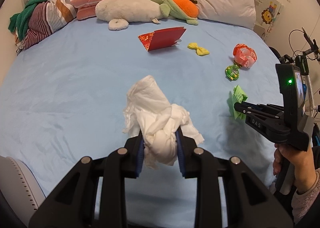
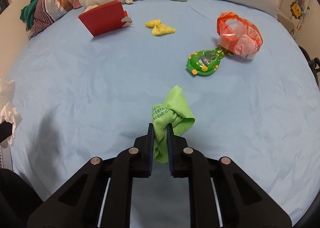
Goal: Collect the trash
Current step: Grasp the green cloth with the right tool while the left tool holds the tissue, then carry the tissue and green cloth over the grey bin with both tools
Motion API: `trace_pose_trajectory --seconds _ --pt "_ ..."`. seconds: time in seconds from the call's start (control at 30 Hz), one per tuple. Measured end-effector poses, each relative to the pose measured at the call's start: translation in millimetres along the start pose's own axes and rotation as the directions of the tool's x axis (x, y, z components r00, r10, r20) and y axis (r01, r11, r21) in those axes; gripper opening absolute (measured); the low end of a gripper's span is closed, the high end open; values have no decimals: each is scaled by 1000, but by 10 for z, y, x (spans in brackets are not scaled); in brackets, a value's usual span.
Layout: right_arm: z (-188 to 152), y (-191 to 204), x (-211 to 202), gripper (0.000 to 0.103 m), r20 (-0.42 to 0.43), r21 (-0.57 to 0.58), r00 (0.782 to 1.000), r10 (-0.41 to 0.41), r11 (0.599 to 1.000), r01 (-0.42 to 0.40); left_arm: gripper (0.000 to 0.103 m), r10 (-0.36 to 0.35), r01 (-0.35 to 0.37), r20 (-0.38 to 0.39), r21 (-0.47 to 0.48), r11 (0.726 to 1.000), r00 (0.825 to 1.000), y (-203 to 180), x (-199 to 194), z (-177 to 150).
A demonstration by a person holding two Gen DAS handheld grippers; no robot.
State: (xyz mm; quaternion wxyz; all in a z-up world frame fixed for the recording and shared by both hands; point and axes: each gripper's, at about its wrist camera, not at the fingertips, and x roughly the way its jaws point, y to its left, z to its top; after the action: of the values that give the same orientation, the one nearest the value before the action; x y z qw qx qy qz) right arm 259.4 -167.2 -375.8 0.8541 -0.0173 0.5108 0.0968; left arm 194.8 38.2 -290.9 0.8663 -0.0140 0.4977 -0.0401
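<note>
**Both grippers loaded with trash over the bed**

Blue bedsheet (image 1: 70,87) fills both views; pillows and a plush turtle (image 1: 172,5) are pushed to the far end, leaving the middle open for the litter. Left on the sheet, big to small: red card (image 1: 166,39) standing half open, crumpled orange-red plastic wrapper (image 2: 240,35), green spotted toy-like package (image 2: 204,63) touching the wrapper, yellow bow (image 2: 160,27).

Left gripper (image 1: 160,138) is clamped on a wad of white tissue (image 1: 154,107), pinched at its near end so the bulk sticks out ahead of the fingers. Right gripper (image 2: 161,128) is closed on a crumpled green paper (image 2: 172,116) with printed text, also pinched low, probably so it can't slip out.

The left view alone shows the right gripper from the side, paper in its tips, hand (image 1: 288,160) on the handle, plus a white perforated rim (image 1: 22,184) at lower left, possibly the bin, hard to tell. The right view alone shows the paper's print and the package detail; the tissue is just a sliver at its left edge.
</note>
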Motion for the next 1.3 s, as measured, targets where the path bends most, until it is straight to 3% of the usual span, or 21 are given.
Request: trace_pose_trajectory --seconds 0.4,0.73,1.0,1.13,1.3 --pt "38 408 -726 11 102 -73 988 116 991 -109 28 36 -32 73 -52 998 997 233 -559 -168" --pt "16 1253 -1488 11 179 -248 943 279 941 -231 28 155 -134 143 -148 980 977 738 -1407 -532" --pt "-133 2102 -2071 11 158 -450 879 451 825 -342 28 279 -223 227 -244 944 933 1178 -2337 -910" --pt "-187 2531 -2396 11 121 -543 826 550 733 -409 28 345 -267 257 -295 917 903 1374 -2794 -1111" --pt "-240 3080 -2825 11 64 -656 756 651 599 -460 28 451 -347 286 -348 871 845 1592 -3308 -1303"
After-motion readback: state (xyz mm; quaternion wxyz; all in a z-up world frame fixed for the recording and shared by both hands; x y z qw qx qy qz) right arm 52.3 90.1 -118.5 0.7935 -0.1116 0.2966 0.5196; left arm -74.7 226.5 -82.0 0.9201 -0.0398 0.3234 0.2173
